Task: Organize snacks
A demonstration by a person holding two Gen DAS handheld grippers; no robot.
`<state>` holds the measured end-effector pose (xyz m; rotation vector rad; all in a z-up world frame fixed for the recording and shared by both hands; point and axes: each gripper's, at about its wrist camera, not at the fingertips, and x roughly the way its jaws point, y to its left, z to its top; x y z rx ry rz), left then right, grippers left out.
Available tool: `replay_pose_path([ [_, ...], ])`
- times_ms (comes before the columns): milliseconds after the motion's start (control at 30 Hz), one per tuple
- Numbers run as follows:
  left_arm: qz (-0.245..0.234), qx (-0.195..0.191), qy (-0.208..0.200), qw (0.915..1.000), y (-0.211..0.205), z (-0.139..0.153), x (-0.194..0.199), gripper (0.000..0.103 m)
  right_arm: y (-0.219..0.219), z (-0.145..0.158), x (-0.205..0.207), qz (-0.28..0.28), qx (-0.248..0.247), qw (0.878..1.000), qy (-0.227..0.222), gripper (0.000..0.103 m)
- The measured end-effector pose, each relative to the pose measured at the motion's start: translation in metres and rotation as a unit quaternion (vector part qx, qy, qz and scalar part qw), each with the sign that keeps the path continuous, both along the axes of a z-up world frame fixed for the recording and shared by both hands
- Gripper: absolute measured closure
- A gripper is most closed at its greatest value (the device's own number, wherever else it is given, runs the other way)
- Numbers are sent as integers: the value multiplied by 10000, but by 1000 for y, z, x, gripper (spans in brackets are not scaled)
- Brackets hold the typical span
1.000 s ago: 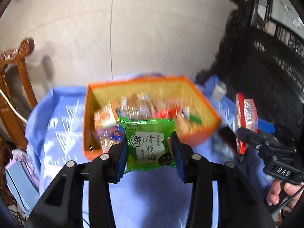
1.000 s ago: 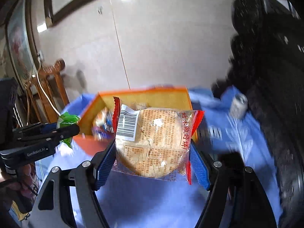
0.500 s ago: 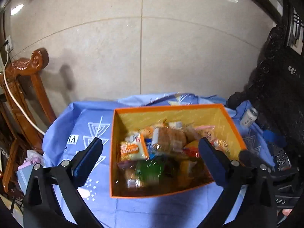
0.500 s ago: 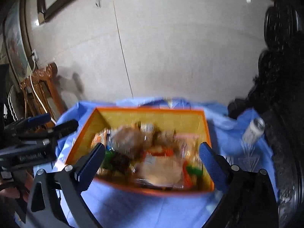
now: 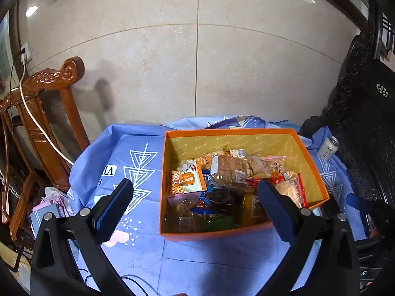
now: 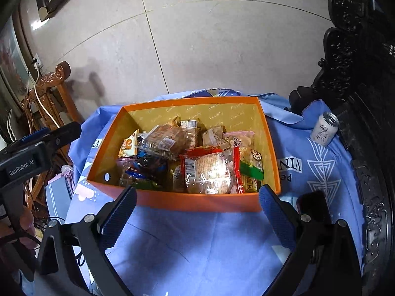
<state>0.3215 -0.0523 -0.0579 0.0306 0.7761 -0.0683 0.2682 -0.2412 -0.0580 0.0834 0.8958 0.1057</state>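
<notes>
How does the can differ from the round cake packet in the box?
The can is outside the orange box, on the blue cloth; the cake packet lies inside it on other snacks. The can is a white, rigid cylinder; the packet is clear, flat film with red edges. The can looks smaller than the packet. Neither is held.

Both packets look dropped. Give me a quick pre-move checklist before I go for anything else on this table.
1. Left gripper empty, jaws wide apart: ok.
2. Right gripper empty, jaws wide apart: ok.
3. Round cake packet inside the orange box, on top of the pile: ok.
4. Green packet fully settled in the box: cannot tell, only a green patch shows low in the pile.
5. Can upright on the blue cloth, outside the box near the dark furniture: ok.
6. Other loose snacks on the cloth: cannot tell; none show in either view.
</notes>
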Motion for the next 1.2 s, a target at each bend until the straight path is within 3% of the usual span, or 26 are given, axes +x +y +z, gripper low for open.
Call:
replay_pose_path([
  [400,-20,118,-70,9999,4,10,-20,4,7,13,-14,62,-76,9999,-106,4],
  [1200,-83,87,-69,9999,5,7,-19,4,8,13,-14,51,-76,9999,-103,4],
])
